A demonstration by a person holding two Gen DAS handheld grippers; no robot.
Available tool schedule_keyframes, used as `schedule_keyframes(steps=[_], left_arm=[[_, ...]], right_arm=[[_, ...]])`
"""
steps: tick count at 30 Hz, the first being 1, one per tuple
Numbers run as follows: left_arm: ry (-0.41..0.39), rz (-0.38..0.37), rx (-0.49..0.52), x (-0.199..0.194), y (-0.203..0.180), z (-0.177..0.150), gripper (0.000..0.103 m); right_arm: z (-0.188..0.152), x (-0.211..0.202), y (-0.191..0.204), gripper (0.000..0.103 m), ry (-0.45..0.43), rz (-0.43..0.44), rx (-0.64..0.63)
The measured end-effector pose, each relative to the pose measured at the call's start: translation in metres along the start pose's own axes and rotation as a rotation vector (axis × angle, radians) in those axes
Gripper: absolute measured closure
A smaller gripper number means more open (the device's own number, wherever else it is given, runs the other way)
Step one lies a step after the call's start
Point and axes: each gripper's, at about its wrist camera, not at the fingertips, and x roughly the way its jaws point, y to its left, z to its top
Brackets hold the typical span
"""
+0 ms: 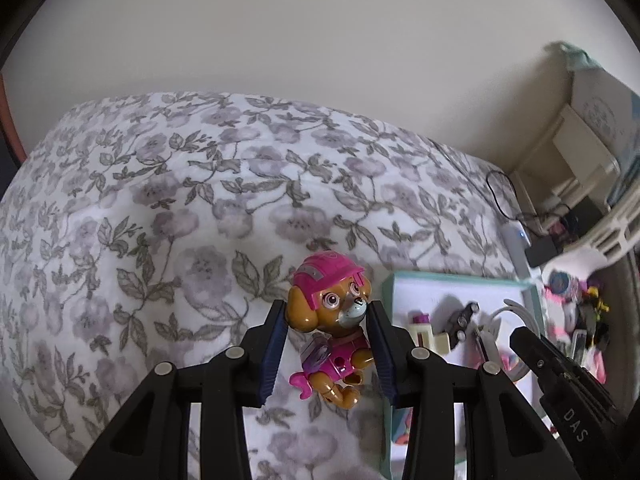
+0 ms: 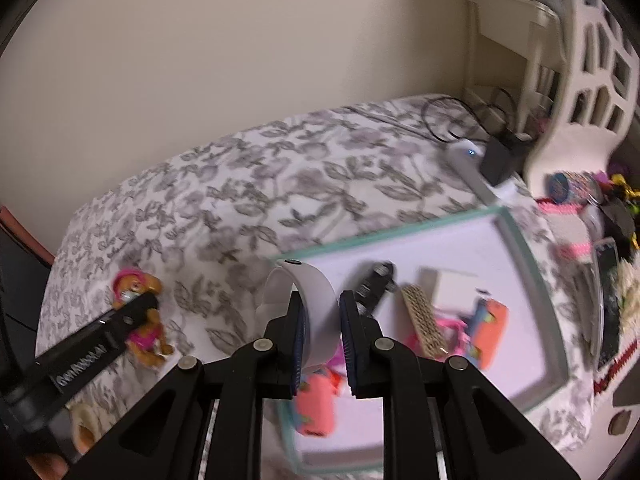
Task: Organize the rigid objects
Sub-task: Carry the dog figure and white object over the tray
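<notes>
A toy pup [image 1: 328,320] with a pink helmet sits between my left gripper's [image 1: 326,316] blue pads, which press on both sides of its head just above the flowered bedspread [image 1: 160,220]. The right wrist view shows the same pup [image 2: 140,316] far left, with the left gripper [image 2: 136,306] across it. My right gripper [image 2: 320,312] is shut on a white wristband [image 2: 316,292], held over the left edge of a white tray with a teal rim [image 2: 520,248]. In the tray lie a black toy car [image 2: 374,284], a beige block [image 2: 452,288] and pink and orange toys.
A white lattice basket [image 2: 592,80] stands at the right by the wall. A power strip [image 2: 472,164] with a black charger and cables lies behind the tray. Mixed small toys [image 2: 576,208] crowd the right edge. A tape roll [image 2: 84,420] lies near left.
</notes>
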Motion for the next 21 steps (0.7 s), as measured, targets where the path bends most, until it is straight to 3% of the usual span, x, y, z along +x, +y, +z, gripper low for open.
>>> schedule_keyframes(steps=[11, 21], left_arm=[[0.037, -0.028, 0.108, -0.001, -0.049, -0.038, 0.060], [0.087, -0.061, 0.214, 0.015, -0.099, -0.062, 0.060]], right_arm=[[-0.030, -0.004, -0.046, 0.085, 0.067, -0.090, 0.044], [-0.029, -0.004, -0.082, 0.085, 0.077, -0.175, 0.097]])
